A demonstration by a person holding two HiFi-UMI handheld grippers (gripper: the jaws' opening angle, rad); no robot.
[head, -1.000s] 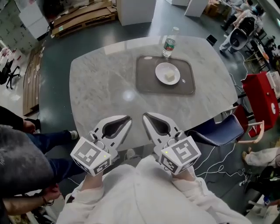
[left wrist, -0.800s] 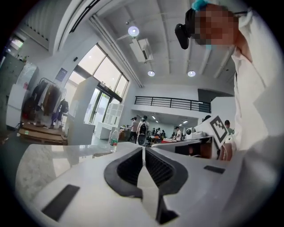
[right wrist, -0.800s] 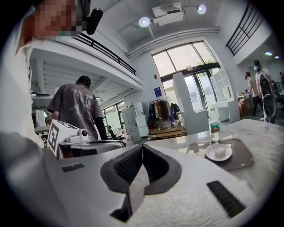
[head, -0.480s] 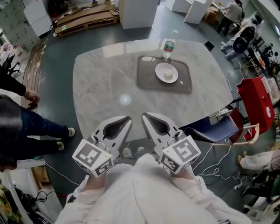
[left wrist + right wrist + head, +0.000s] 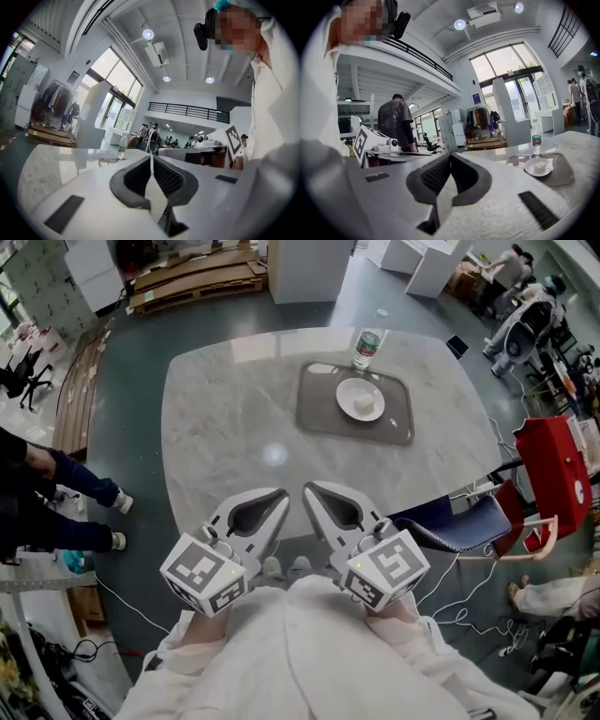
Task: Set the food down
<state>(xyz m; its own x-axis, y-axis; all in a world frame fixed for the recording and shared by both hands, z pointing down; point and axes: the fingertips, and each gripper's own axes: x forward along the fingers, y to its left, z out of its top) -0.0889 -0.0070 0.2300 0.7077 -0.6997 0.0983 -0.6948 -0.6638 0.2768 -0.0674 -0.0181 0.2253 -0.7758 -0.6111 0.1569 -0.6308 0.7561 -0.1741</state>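
A pale cube of food point(image 5: 364, 405) point(image 5: 542, 165) lies on a small white plate point(image 5: 350, 394) point(image 5: 533, 168), which sits on a grey tray point(image 5: 322, 411) point(image 5: 564, 173) at the far side of the marble table point(image 5: 225, 427). Both grippers hover close to my body at the table's near edge, well short of the tray. My left gripper point(image 5: 280, 496) point(image 5: 151, 157) has its jaws closed together with nothing between them. My right gripper point(image 5: 310, 489) point(image 5: 449, 155) is likewise shut and empty.
A clear water bottle point(image 5: 368, 341) point(image 5: 536, 138) stands just beyond the tray. A blue chair point(image 5: 473, 517) and a red one point(image 5: 553, 465) stand at the table's right. A person's legs point(image 5: 66, 507) are at the left; cables trail on the floor.
The view has shifted slightly and the person at the left has walked away from the table. Both grippers stay near my body, shut.
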